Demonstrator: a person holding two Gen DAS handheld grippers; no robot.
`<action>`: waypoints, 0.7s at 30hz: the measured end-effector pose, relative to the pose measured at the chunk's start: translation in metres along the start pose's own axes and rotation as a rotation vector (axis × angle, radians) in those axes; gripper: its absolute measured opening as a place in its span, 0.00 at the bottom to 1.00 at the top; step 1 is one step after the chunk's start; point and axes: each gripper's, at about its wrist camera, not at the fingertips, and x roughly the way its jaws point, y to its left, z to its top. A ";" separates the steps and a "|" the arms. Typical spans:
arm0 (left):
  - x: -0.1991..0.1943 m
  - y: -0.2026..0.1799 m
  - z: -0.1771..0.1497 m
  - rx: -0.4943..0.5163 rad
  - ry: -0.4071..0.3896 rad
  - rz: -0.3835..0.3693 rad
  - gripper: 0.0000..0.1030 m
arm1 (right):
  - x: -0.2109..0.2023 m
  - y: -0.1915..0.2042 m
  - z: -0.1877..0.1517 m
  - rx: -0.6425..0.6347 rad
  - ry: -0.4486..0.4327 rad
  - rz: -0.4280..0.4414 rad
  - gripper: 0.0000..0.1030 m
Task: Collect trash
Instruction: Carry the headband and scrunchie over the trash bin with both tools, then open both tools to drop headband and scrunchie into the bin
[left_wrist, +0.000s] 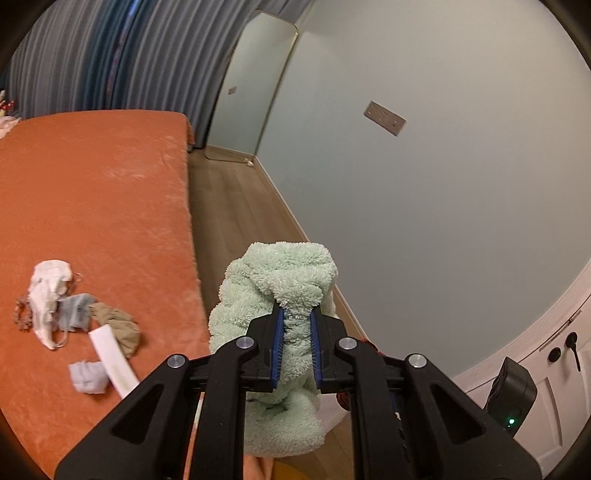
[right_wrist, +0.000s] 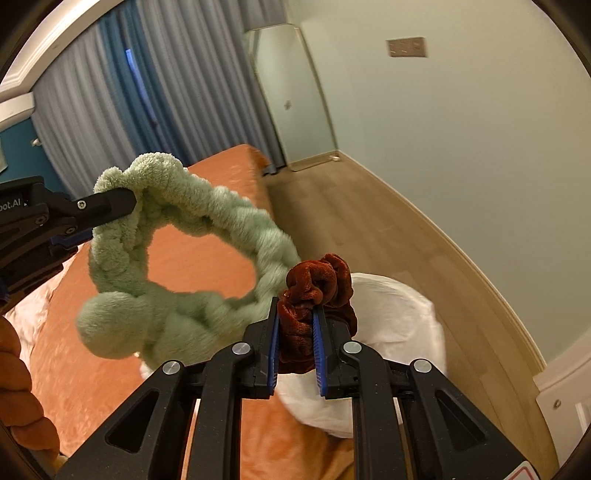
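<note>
trash: crumpled white tissue (left_wrist: 48, 295), blue-grey wad (left_wrist: 75, 308), tan fabric scrap (left_wrist: 120, 326), white strip (left_wrist: 110, 360), small grey wad (left_wrist: 86, 376), thin brown chain (left_wrist: 21, 314), all in a loose cluster on the bed, near its floor-side edge.
L gripper (left_wrist: 295, 314): jaws narrow, clamped on green braided headband (left_wrist: 273, 295); band held in air past bed edge, hangs as an open loop in R wrist view.
R gripper (right_wrist: 295, 314): jaws narrow, pinching rust-red velvet scrunchie (right_wrist: 317, 288); just beside the headband loop.
white bag (right_wrist: 391, 325): directly under/behind R gripper, looks like a liner, partly hidden.
surface: bed w/ orange plush cover (left_wrist: 110, 192), bare apart from the cluster.
floor: light wood planks (left_wrist: 229, 206), narrow strip betw bed and wall.
room: pale wall (left_wrist: 443, 184) w/ metal socket plate (left_wrist: 384, 118); tall mirror (left_wrist: 255, 85) leaning in corner; grey-blue curtains (left_wrist: 110, 62) behind bed; white cabinet (left_wrist: 561, 354) at right edge.
</note>
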 end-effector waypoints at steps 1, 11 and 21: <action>0.008 -0.005 -0.002 0.007 0.009 -0.008 0.12 | 0.001 -0.010 0.000 0.016 0.003 -0.012 0.14; 0.079 -0.043 -0.012 0.038 0.079 -0.017 0.21 | 0.013 -0.054 -0.002 0.086 0.022 -0.070 0.14; 0.086 -0.033 -0.012 0.069 0.039 0.097 0.51 | 0.032 -0.059 0.006 0.101 0.043 -0.079 0.15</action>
